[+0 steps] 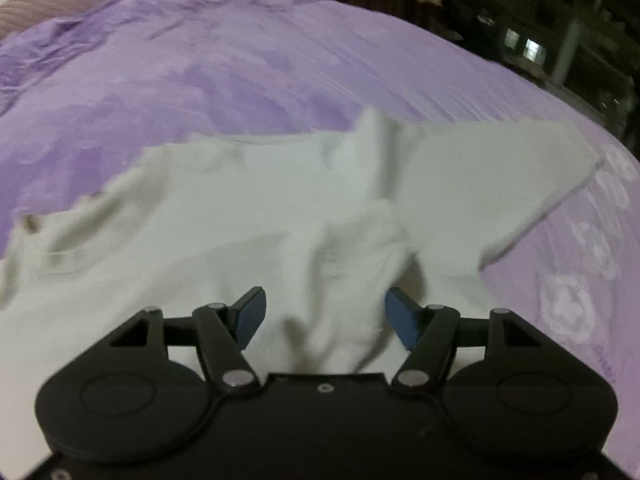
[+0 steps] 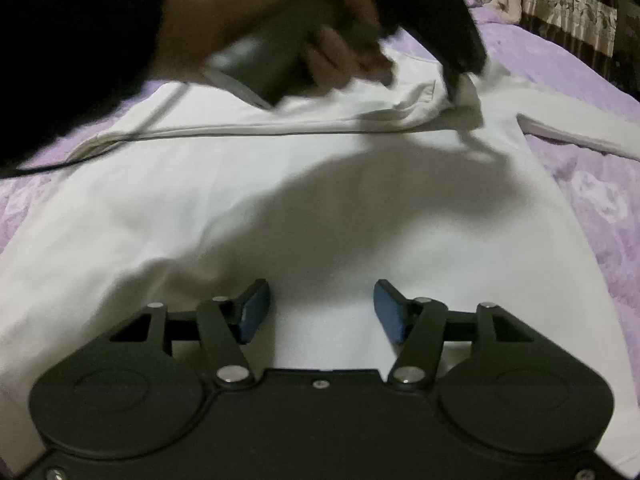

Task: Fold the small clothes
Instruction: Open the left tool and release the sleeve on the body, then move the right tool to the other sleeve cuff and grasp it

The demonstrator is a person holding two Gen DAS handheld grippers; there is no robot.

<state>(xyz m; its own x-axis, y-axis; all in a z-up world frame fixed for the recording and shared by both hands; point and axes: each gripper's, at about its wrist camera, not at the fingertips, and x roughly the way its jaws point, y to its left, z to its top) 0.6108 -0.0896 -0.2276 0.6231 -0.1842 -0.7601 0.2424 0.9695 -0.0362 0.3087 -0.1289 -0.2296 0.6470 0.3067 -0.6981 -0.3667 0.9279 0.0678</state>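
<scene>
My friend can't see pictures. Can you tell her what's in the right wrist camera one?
A white garment lies spread on a purple bedspread. The right gripper hovers open over its near edge, while a person's hand works the left gripper, blurred, at the far fold.

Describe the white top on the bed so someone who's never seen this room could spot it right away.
Start at the bed with the purple flowered cover. Spread across its middle lies the white top, mostly flat, one side folded over along a long straight edge and a sleeve sticking out to the right. It is the only white garment on that purple cover.
</scene>
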